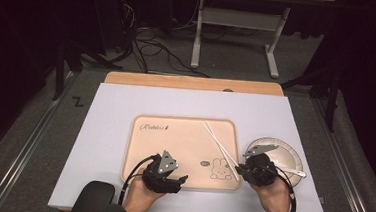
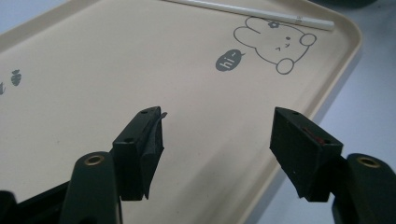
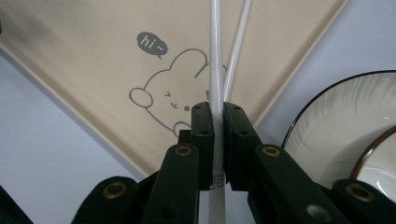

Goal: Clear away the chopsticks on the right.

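Observation:
A beige tray (image 1: pixel 184 136) with a rabbit print (image 1: pixel 218 169) lies mid-table. Two white chopsticks (image 1: pixel 217 141) cross its right part, running toward the front right corner. My right gripper (image 1: pixel 240 169) is at that corner, shut on the near end of one chopstick (image 3: pixel 215 70); the second chopstick (image 3: pixel 239 44) lies just beside it, free. My left gripper (image 1: pixel 181 179) hovers low over the tray's front edge, open with nothing between its jaws (image 2: pixel 217 116). In the left gripper view a chopstick (image 2: pixel 261 14) lies beyond the rabbit print (image 2: pixel 275 44).
A round white plate with a dark rim (image 1: pixel 285 152) sits right of the tray, close to my right hand, and a white spoon-like piece (image 1: pixel 291 171) lies on it. The tray rests on a pale mat (image 1: pixel 103 145). A wooden table edge (image 1: pixel 192 83) runs behind.

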The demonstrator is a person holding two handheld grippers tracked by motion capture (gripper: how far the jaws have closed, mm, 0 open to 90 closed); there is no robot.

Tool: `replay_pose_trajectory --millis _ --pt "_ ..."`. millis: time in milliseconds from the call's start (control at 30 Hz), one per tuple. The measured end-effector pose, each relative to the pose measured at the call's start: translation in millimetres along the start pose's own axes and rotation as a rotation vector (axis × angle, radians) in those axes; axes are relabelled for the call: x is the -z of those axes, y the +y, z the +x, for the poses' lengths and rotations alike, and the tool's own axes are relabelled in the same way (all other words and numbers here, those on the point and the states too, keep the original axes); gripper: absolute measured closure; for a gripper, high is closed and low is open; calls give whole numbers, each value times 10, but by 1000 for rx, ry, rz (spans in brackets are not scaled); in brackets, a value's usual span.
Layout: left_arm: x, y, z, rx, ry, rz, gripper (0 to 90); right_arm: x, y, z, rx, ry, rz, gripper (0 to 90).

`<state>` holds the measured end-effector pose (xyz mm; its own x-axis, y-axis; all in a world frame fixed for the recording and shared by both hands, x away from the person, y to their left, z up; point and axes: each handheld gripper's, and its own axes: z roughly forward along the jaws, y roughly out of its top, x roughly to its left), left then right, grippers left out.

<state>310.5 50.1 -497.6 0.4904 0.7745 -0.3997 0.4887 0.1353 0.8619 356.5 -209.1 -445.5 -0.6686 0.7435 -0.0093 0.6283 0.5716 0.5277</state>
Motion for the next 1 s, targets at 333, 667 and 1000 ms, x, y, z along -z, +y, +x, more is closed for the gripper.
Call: replay_pose_trajectory --millis 333,667,1000 --pt "-2 18 41 10 34 -29 352 -108 62 69 9 11 15 852" --pt "60 23 62 15 47 -43 352 -311 123 202 34 25 65 851" --pt "103 20 74 29 52 -50 353 -378 141 219 22 19 94 851"
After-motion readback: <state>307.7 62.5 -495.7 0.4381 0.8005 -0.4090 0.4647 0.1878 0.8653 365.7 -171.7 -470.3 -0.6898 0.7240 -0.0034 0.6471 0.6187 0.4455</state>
